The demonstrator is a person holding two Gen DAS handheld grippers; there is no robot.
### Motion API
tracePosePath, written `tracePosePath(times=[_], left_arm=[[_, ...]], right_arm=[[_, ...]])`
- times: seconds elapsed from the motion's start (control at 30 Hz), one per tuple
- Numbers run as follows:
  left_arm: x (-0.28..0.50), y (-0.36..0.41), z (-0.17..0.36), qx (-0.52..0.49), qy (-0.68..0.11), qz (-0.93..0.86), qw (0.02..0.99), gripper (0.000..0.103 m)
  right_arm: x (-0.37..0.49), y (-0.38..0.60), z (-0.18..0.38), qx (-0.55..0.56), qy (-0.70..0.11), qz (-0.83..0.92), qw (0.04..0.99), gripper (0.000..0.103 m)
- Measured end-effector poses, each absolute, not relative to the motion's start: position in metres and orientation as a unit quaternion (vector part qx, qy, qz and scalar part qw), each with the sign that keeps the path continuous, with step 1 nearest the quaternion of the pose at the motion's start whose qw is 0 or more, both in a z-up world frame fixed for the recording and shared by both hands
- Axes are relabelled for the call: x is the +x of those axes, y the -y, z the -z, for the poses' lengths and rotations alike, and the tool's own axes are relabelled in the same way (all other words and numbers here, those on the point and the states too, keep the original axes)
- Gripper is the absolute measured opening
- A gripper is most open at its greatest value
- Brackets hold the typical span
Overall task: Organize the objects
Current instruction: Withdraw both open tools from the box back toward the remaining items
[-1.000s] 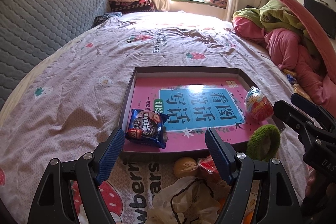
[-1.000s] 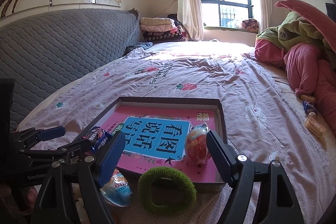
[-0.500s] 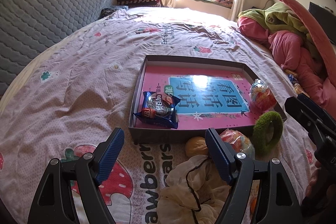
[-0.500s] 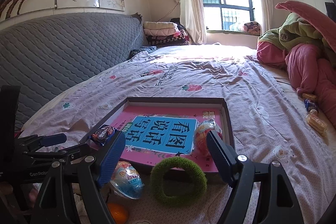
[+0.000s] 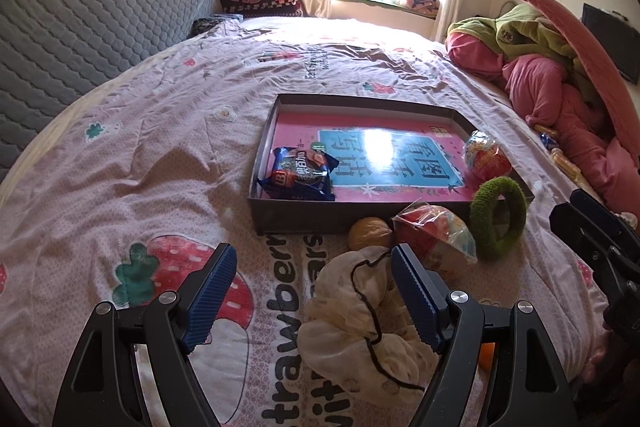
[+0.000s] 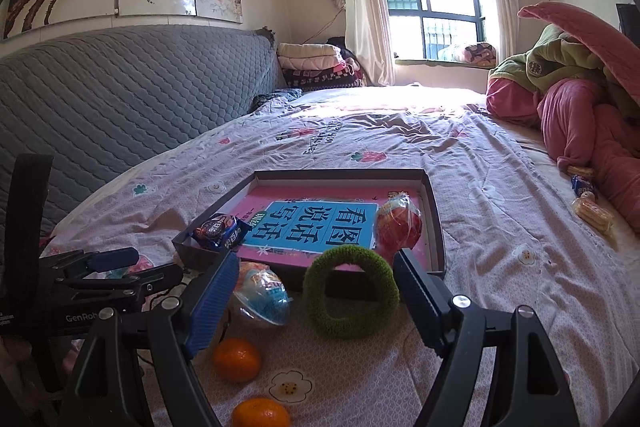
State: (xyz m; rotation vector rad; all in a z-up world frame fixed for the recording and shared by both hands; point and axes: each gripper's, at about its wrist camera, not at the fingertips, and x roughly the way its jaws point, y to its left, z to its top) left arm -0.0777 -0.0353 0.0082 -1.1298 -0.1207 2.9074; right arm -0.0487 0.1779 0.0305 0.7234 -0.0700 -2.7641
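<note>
At lower centre of the right wrist view, the fuzzy green ring-shaped hair tie [image 6: 351,293] leans on the shallow dark cardboard tray [image 6: 437,227]; probably light, soft: pinch one side. Right gripper [image 6: 314,297] and left gripper [image 5: 312,297] both gape, empty.

Pink, strawberry-printed bedsheet [image 5: 168,163]; dark grey tray [image 5: 320,215]; fuzzy green ring [image 6: 350,291]; orange tangerines [image 6: 237,359].
</note>
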Motion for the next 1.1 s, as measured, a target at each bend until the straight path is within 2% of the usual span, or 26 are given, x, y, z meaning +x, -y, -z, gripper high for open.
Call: tracePosePath(times=[1.1], left_arm=[[-0.052,0.030,0.006,-0.374,0.006,-0.927,0.009,0.080]], right_arm=[[-0.008,-0.164,-0.012,0.264,-0.035,0.953,0.142,0.079]])
